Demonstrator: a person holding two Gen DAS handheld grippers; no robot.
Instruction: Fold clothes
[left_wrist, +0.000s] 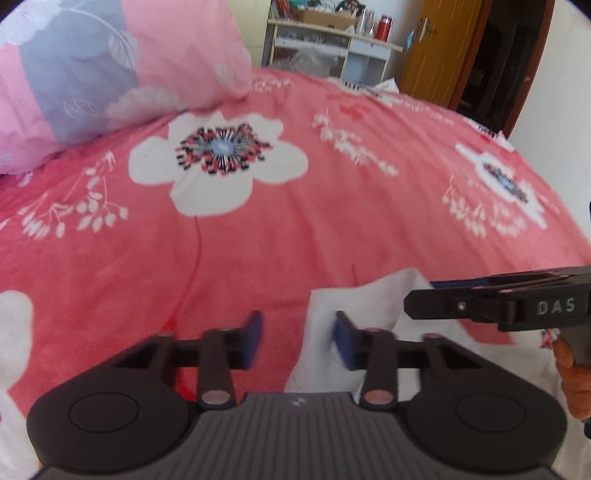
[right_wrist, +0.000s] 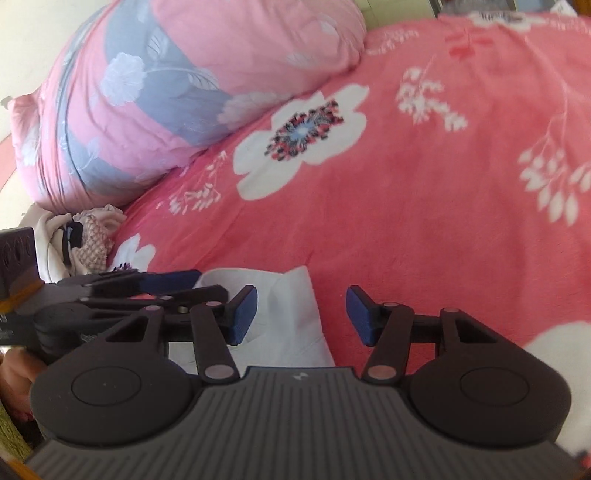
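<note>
A white garment (left_wrist: 351, 302) lies bunched on the pink floral bed cover (left_wrist: 258, 251), close to both grippers. My left gripper (left_wrist: 299, 339) is open just above the cloth's left edge, its right blue pad over the white fabric and its left pad over bare cover. The right gripper (left_wrist: 419, 295) reaches in from the right over the same cloth. In the right wrist view the right gripper (right_wrist: 301, 315) is open with the white garment (right_wrist: 291, 306) showing between its fingers. The left gripper (right_wrist: 207, 286) comes in from the left beside it. Neither holds anything.
A large pink and grey floral pillow (left_wrist: 92, 74) sits at the back left of the bed. A small pile of clothes (right_wrist: 92, 236) lies at its foot. Beyond the bed stand a white shelf (left_wrist: 332, 40) and a wooden door (left_wrist: 436, 48). A hand (left_wrist: 572, 376) grips the right handle.
</note>
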